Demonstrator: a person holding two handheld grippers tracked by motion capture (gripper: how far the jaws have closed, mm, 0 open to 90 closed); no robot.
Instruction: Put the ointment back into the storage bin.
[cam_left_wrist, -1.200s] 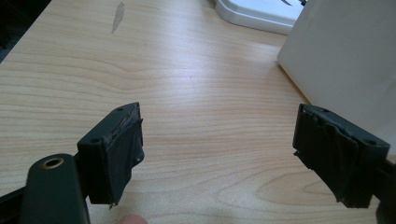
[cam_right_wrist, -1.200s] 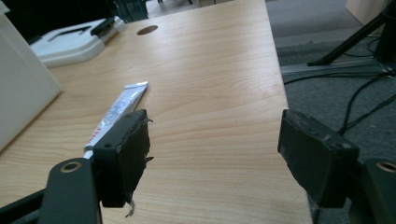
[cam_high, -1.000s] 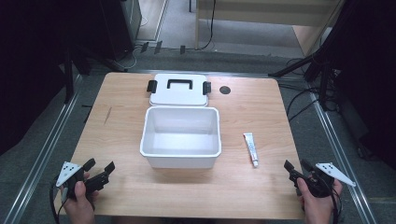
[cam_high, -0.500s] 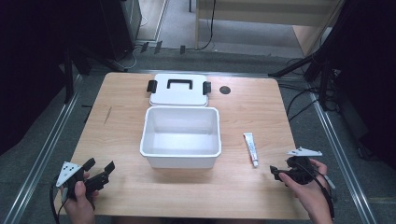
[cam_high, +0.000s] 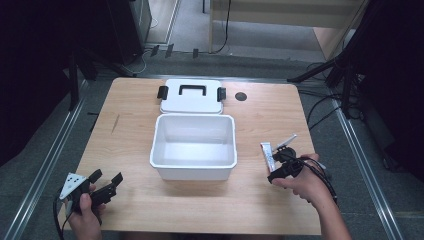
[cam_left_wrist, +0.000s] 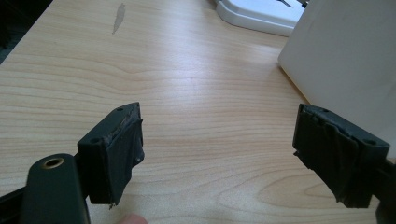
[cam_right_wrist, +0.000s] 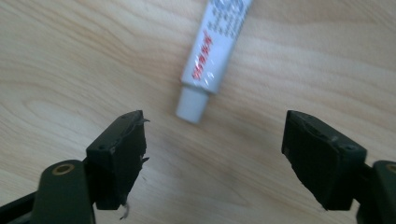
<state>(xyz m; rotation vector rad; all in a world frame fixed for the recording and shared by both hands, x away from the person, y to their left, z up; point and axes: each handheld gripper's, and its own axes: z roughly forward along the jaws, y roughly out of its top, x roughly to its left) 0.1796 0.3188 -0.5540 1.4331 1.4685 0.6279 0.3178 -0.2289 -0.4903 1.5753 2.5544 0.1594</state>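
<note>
Since a second ago the right tongs (cam_high: 281, 162) have travelled from the worktop's (cam_high: 130, 110) near right corner inward to the tube (cam_high: 268, 154), jaws spread wide just short of its cap, so a pickup looks imminent. The left tongs (cam_high: 104, 186) stay released by the near left corner. The open white box (cam_high: 193, 165) sits mid-worktop, its lid (cam_high: 190, 102) behind. The tube, white with red print, lies flat between box and right edge.
</note>
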